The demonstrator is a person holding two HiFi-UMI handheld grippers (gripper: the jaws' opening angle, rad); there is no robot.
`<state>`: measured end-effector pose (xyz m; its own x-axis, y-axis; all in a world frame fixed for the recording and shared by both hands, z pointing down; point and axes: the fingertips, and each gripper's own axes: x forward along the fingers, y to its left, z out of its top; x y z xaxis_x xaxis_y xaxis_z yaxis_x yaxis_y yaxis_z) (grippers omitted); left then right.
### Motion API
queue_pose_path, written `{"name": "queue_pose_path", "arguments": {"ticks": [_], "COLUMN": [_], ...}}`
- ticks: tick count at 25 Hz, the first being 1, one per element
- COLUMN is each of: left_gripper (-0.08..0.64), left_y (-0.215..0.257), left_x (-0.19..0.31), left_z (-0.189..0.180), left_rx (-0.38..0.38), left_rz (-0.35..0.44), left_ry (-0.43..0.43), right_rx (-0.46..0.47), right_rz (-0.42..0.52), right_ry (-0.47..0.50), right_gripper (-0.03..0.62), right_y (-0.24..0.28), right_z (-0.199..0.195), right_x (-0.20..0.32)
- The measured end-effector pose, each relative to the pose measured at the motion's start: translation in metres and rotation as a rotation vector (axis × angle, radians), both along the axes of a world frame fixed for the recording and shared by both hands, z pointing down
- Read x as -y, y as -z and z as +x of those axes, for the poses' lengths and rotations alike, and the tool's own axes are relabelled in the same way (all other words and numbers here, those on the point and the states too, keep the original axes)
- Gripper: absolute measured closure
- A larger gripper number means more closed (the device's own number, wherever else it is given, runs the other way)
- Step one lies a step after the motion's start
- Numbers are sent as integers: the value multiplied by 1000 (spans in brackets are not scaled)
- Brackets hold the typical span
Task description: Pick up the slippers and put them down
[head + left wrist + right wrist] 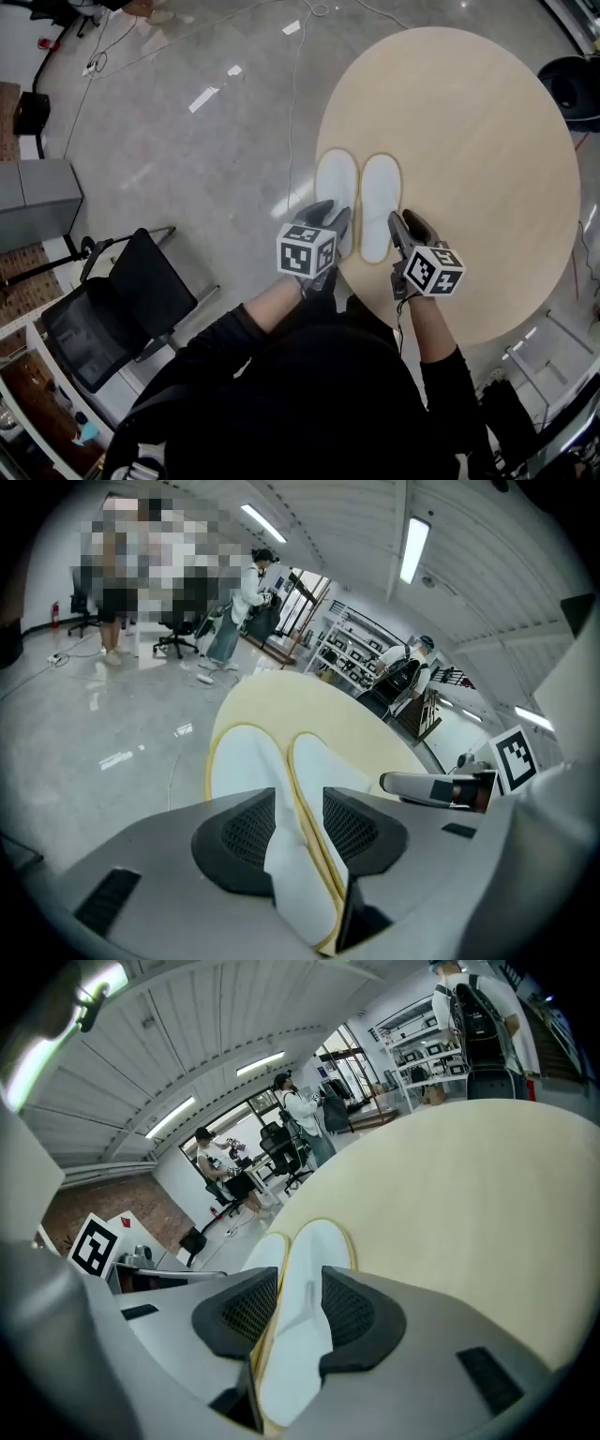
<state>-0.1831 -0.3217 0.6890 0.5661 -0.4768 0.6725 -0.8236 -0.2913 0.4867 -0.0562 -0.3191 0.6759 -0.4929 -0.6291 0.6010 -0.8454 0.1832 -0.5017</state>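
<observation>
L gripper: jaws spread, black ribbed pads either side of the heel end of the left slipper, which shows in the gap; no clamp on it that I can see; the gripper sits over the heel's right part. R gripper: jaws likewise apart, heel of the right slipper in the gap, its yellow edge along the left pad, its right edge hidden under the right pad (so this gripper is off toward the slipper's right side). Each gripper has a marker cube at its near end, w/ black sleeves behind. Both slippers are white w/ a yellowish rim, flat, side by side and just about touching, toes far, heels near; they lie by the near-left edge of a round pale table. Left of the table is glossy grey floor; a black chair stands near-left, well apart from the slippers.
</observation>
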Motion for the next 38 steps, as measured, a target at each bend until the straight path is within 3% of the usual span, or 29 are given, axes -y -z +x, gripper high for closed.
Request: {"name": "queue_pose_path", "arguments": {"ticks": [16, 18, 19, 22, 27, 38], "left_gripper": [419, 464, 504, 529, 534, 531], "left_y": [-53, -55, -55, -56, -47, 12], "left_x": [19, 20, 20, 19, 15, 3], "left_z": [-2, -4, -4, -3, -1, -5], "left_rx": [27, 33, 30, 14, -32, -104], "left_rz": [-122, -128, -135, -151, -128, 0], "left_ry": [-16, -12, -8, -14, -40, 1], "right_rx": [-10, -17, -19, -4, 31, 99], "right_rz": [-114, -132, -139, -143, -123, -9], "right_ry": [68, 62, 58, 49, 25, -38], "right_gripper": [460, 497, 548, 562, 568, 568], "right_y": [-49, -52, -53, -53, -44, 16], "right_z": [-33, -32, -31, -31, -32, -23], "right_x": [24, 25, 25, 23, 19, 3]}}
